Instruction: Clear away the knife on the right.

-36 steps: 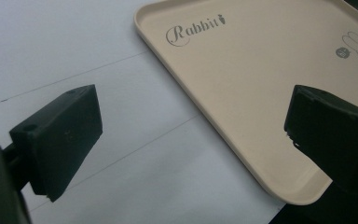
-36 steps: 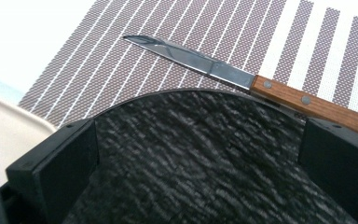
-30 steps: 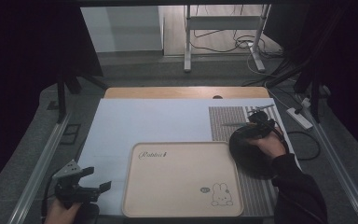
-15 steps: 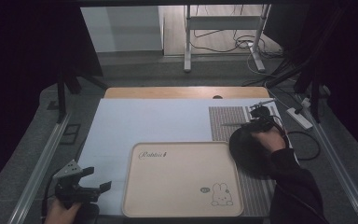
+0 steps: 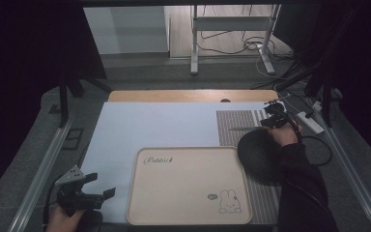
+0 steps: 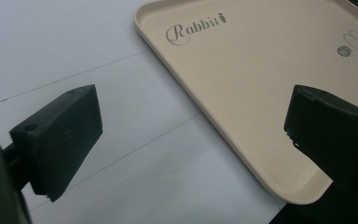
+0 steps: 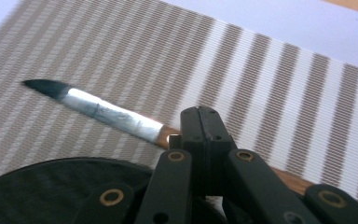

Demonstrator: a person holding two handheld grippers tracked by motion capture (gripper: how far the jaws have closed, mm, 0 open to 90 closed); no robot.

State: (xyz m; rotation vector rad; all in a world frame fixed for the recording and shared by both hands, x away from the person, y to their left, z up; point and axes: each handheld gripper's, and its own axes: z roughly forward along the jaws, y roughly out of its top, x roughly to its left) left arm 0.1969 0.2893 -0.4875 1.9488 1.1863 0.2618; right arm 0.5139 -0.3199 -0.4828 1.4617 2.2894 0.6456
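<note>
1. Clamping a knife [image 7: 105,113] by its handle, right gripper [image 7: 200,122] is hiding the handle end, beyond the tray [image 5: 188,218].
2. Left gripper [image 6: 191,135] is hovering with jaws apart, near the tray's corner.

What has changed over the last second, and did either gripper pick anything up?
Little. The right gripper has edged toward the far end of the striped mat, its jaws shut on the knife throughout. The left gripper, the tray and the black dish have not moved.
</note>
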